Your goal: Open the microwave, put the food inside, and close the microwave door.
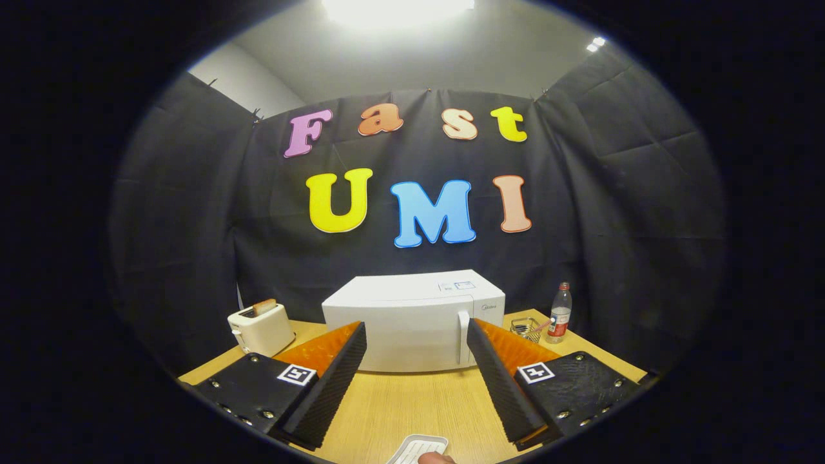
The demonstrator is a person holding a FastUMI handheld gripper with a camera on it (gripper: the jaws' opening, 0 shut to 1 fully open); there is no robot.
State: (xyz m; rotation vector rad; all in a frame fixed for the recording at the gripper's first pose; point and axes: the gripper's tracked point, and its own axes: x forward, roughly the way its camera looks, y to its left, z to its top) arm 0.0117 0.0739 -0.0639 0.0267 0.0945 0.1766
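The jaws of the gripper (pixel 417 348) are held wide apart above the wooden surface (pixel 412 406), nothing gripped between them. Just below the fingers, a white tray (pixel 416 448) with a piece of food (pixel 436 458) at its near rim is seen. Beyond the fingers, the white microwave (pixel 412 319) is set on the surface, door closed, its handle (pixel 462 338) near the right finger. To its left a toaster (pixel 260 328) is seen, to its right a bottle (pixel 559 312) and a glass (pixel 525 328).
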